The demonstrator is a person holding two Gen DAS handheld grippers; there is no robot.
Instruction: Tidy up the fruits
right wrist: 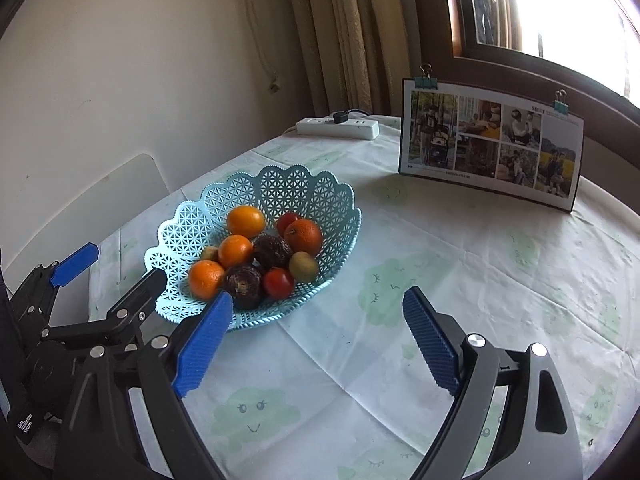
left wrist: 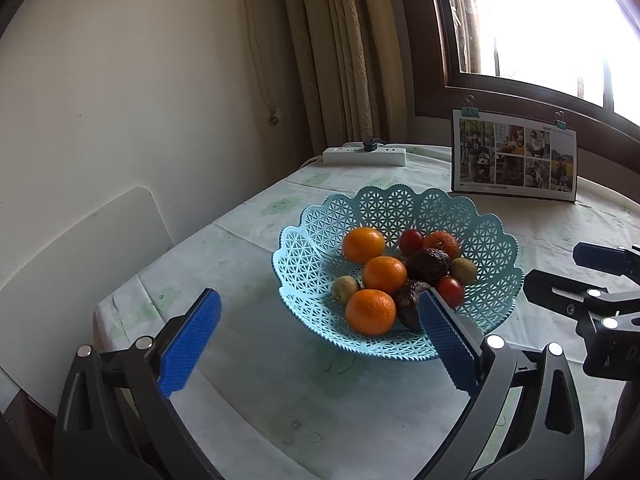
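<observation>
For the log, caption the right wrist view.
Open right gripper hovers beside blue lattice basket of oranges, tomatoes and kiwis.

The basket (left wrist: 312,256) is pale blue plastic, pierced in a lattice, faintly glossy. The oranges (left wrist: 363,245) have dimpled, shiny skin; the tomatoes (left wrist: 451,291) are smooth and glossy; the dark fruits (right wrist: 244,285) look wrinkled and matt. A matt printed cloth (right wrist: 440,272) covers the counter. Each gripper's pads (right wrist: 430,338) are ribbed blue plastic.

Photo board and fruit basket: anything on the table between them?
Nothing. In the right wrist view only bare printed tablecloth lies between the basket and the photo board. The power strip sits off to the side.
</observation>
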